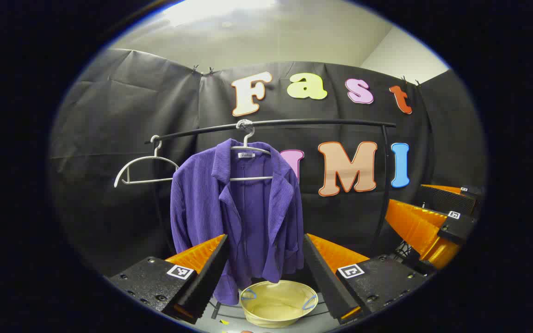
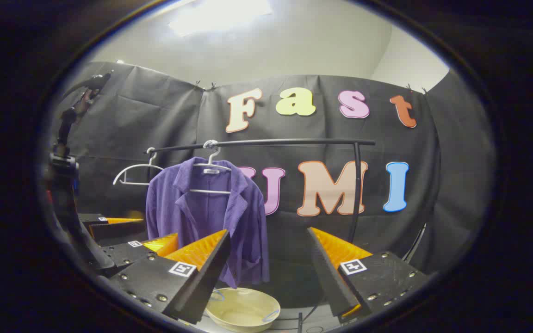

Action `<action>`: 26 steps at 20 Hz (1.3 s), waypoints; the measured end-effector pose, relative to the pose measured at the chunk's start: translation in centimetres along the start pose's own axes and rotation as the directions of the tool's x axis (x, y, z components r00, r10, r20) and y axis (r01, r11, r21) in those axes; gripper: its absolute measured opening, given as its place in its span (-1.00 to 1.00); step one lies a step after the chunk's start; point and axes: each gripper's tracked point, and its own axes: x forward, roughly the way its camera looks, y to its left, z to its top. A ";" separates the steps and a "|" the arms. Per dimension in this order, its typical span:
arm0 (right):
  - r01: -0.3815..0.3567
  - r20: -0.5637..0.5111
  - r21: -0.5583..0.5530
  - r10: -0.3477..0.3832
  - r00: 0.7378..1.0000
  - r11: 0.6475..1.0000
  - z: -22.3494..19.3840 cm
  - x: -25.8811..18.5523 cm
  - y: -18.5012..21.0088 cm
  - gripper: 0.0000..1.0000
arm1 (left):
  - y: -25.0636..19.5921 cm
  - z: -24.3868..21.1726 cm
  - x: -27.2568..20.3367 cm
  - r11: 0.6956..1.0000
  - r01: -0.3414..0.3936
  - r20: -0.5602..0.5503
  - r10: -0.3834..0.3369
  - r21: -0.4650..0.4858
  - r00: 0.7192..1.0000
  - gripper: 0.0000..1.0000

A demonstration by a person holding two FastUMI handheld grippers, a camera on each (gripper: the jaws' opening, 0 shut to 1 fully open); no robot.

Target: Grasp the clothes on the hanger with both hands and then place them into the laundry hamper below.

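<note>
Purple jacket (image 1: 243,208) hangs on a white hanger (image 1: 251,152) near the left end of the black rail (image 1: 271,124), front open, both sleeves down. A bare hanger (image 1: 144,169) hangs just beside it at the rail's left end. Cream laundry hamper (image 1: 278,303) sits on the floor directly below the jacket hem. Left gripper (image 1: 264,273): jaws spread wide, released, short of the jacket. Right gripper (image 2: 269,277): jaws likewise apart, nothing between them, aimed right of the jacket.
</note>
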 end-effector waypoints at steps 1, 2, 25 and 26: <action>0.002 0.002 -0.003 -0.002 1.000 1.000 0.1 0.1 0.1 0.90 | 0.1 0.0 0.2 1.000 0.001 -0.003 -0.001 -0.001 1.000 0.90; 0.002 0.000 -0.004 -0.002 1.000 1.000 0.0 0.2 0.1 0.92 | 0.2 -0.1 0.6 1.000 0.002 -0.006 -0.002 0.003 1.000 0.90; 0.003 -0.018 -0.012 -0.004 1.000 1.000 -1.1 5.6 2.8 0.90 | 5.9 0.5 8.6 0.998 -0.056 0.021 0.055 0.041 0.998 0.92; -0.003 -0.022 -0.011 0.003 1.000 1.000 -1.2 6.3 3.1 0.90 | 6.3 0.8 9.5 0.997 -0.069 0.028 0.068 0.039 0.997 0.92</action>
